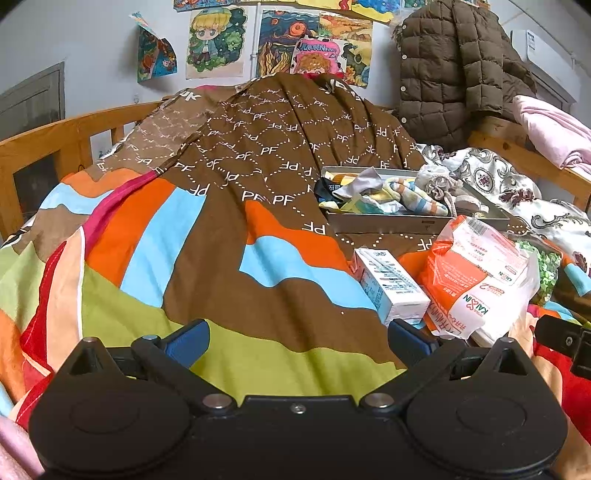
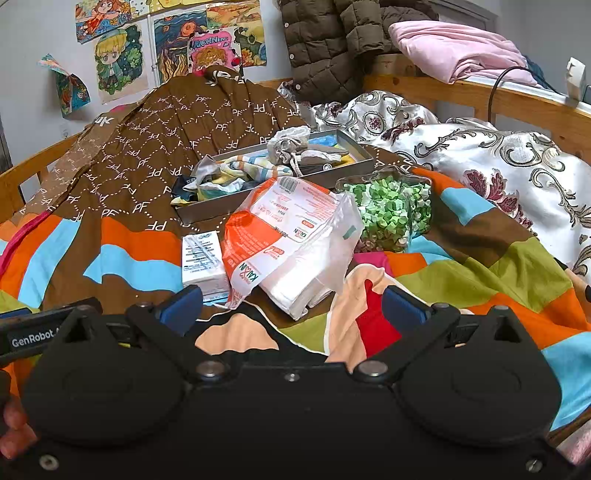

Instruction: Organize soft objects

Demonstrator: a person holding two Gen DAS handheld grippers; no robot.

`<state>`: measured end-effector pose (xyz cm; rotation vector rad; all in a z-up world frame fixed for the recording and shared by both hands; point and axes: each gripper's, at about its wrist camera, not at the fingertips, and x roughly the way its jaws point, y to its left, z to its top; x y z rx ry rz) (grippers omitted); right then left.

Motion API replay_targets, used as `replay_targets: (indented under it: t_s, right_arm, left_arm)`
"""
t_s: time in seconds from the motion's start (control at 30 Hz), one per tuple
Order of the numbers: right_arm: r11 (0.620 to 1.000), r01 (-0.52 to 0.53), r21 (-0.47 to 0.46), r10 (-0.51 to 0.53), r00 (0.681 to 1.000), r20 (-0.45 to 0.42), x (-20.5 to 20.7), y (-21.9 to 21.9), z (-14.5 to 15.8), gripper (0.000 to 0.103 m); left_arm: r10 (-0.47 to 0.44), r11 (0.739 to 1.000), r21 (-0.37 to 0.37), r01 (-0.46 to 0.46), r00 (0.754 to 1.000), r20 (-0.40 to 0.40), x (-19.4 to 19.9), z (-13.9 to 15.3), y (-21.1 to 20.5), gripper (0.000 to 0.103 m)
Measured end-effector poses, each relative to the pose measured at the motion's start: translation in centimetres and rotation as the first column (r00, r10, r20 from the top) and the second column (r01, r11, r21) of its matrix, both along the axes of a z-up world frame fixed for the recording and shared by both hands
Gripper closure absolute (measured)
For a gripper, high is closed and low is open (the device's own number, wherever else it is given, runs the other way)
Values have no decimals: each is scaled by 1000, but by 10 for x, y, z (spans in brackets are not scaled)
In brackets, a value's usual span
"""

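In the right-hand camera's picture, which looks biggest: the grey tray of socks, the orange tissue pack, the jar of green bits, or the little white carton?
1. Grey tray
2. Orange tissue pack, nearer, so possibly flattered
3. Jar of green bits
4. White carton

**Occluded, Cropped and Illegible Areas**

In the left wrist view, the green-filled clear container (image 1: 546,271) is mostly hidden behind the orange tissue pack (image 1: 476,273). Small print on the white carton (image 1: 391,286) is too small to read. The tray (image 1: 384,221) holds piled fabrics (image 1: 402,194); its floor is hidden, and the number of items cannot be determined. In the right wrist view, the brown jacket (image 2: 325,40) and wall drawings (image 2: 110,11) are cropped by the top edge. A hand (image 2: 13,432) is cut off at the left edge.
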<state>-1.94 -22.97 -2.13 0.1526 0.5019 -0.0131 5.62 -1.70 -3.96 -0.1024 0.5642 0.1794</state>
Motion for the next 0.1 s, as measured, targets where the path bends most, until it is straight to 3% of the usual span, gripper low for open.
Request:
replay_targets:
  t_s: [0.1]
  right_arm:
    - [1000,0,0,0,1000,0,0,0,0,1]
  left_arm:
    - [-11,1000,-2,11,1000,0,-1,0,-1,1]
